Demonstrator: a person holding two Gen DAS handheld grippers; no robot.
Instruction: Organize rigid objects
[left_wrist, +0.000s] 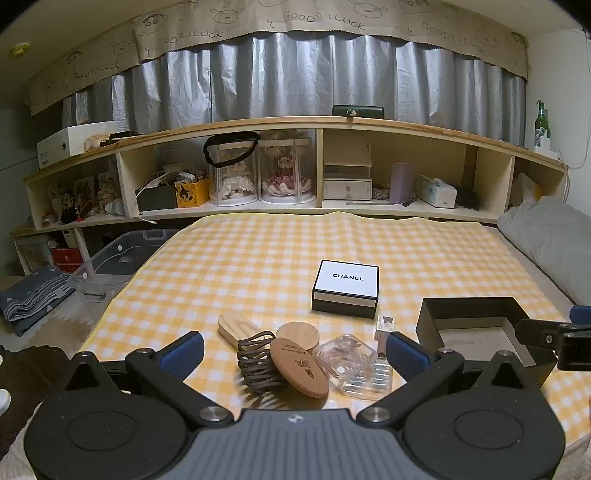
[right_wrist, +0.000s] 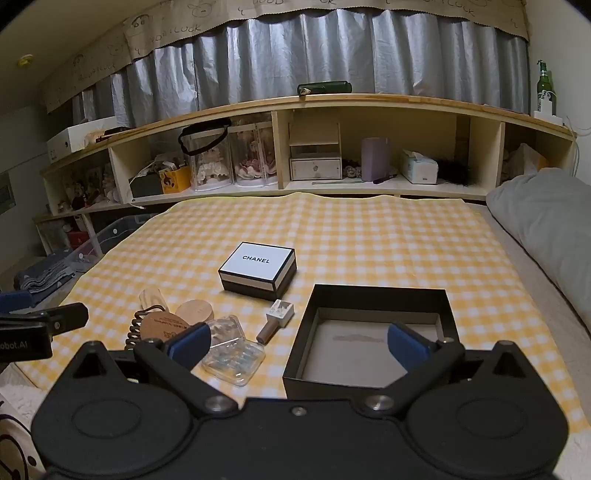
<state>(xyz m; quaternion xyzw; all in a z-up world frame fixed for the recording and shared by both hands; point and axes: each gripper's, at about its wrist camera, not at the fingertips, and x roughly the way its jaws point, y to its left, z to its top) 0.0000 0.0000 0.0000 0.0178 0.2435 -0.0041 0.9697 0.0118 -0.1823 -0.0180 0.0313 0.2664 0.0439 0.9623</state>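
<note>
On the yellow checked cloth (left_wrist: 258, 258) lie a wooden-backed brush (left_wrist: 299, 365), a brown hair claw (left_wrist: 256, 356), a round wooden lid (left_wrist: 297, 334), a wooden paddle (left_wrist: 236, 326), clear plastic cases (left_wrist: 354, 363) and a small stamp-like piece (right_wrist: 275, 319). A closed Chanel box (left_wrist: 346, 288) sits behind them. An open black box (right_wrist: 373, 332) stands to the right, empty. My left gripper (left_wrist: 295, 350) is open, low in front of the pile. My right gripper (right_wrist: 299, 343) is open, above the black box's near left edge.
A long wooden shelf (left_wrist: 295, 123) full of dolls, boxes and tissues runs along the back. A grey pillow (right_wrist: 546, 221) lies at the right. A clear storage bin (left_wrist: 118, 258) and folded fabric (left_wrist: 33, 295) sit on the floor at the left.
</note>
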